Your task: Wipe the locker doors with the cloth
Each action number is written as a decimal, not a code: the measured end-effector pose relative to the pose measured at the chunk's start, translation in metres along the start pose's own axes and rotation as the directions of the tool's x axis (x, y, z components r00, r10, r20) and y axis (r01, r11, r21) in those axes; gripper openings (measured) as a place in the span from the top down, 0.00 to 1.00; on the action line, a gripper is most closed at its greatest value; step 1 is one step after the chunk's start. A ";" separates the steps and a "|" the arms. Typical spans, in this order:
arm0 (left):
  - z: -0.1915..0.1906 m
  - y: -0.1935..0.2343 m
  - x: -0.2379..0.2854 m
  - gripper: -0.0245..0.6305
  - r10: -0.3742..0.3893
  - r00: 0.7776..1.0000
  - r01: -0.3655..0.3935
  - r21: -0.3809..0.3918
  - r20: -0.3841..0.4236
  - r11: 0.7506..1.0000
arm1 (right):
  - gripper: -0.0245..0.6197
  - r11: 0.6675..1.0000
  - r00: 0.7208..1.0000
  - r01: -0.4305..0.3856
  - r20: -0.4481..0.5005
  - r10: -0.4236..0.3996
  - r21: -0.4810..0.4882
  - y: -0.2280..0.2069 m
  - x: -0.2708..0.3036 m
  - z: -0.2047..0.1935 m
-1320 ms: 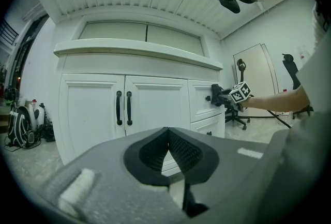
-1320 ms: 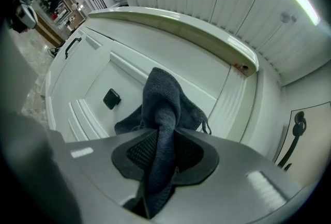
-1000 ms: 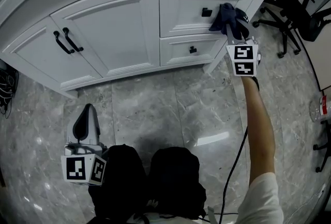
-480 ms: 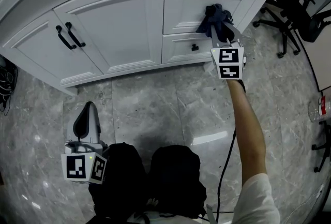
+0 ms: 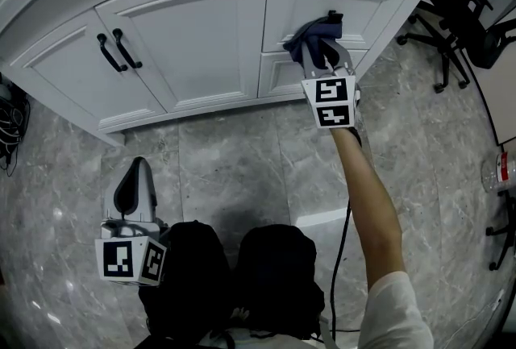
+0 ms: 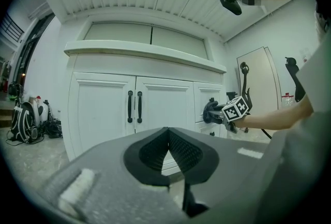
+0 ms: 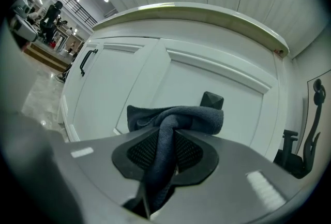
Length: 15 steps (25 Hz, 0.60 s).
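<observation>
A white cabinet fills the top of the head view, with double doors carrying two black handles and a drawer front to their right. My right gripper is shut on a dark blue cloth and presses it against the drawer front just left of a black knob. In the right gripper view the cloth bunches between the jaws below the knob. My left gripper hangs low over the floor, away from the cabinet, jaws shut with nothing in them.
Grey marble floor tiles lie in front of the cabinet. Black office chairs stand at the right. A bottle sits at the far right edge. Dark bags lie on the left. The person's legs are below.
My right gripper has slid the cloth leftward across the drawer front, from right of the knob to its left. The left gripper has stayed still.
</observation>
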<state>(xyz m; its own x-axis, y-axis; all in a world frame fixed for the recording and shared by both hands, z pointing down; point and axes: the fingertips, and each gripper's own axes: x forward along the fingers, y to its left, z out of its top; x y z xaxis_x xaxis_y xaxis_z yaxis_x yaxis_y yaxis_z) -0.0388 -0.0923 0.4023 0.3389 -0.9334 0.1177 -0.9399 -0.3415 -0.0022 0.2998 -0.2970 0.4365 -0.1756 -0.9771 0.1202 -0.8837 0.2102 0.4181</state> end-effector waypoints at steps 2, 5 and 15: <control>0.000 0.002 -0.002 0.96 0.002 1.000 -0.002 -0.003 0.001 1.000 | 0.84 1.000 1.000 -0.011 0.003 0.011 -0.001 0.006 0.001 0.004; 0.000 0.004 -0.004 0.96 0.005 1.000 -0.005 -0.006 0.006 1.000 | 0.84 0.998 0.999 -0.041 0.009 0.042 -0.053 0.025 0.004 0.013; 0.000 0.015 -0.012 0.96 0.024 1.000 -0.024 -0.015 0.007 1.000 | 0.84 0.996 0.997 -0.064 0.029 0.066 -0.068 0.044 -0.003 0.023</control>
<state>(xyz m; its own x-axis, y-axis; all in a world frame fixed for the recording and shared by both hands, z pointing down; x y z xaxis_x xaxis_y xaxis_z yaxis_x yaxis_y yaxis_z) -0.0568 -0.0863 0.4011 0.3164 -0.9422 0.1104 -0.9483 -0.3173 0.0096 0.2511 -0.2856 0.4335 -0.2456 -0.9617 0.1214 -0.8392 0.2736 0.4700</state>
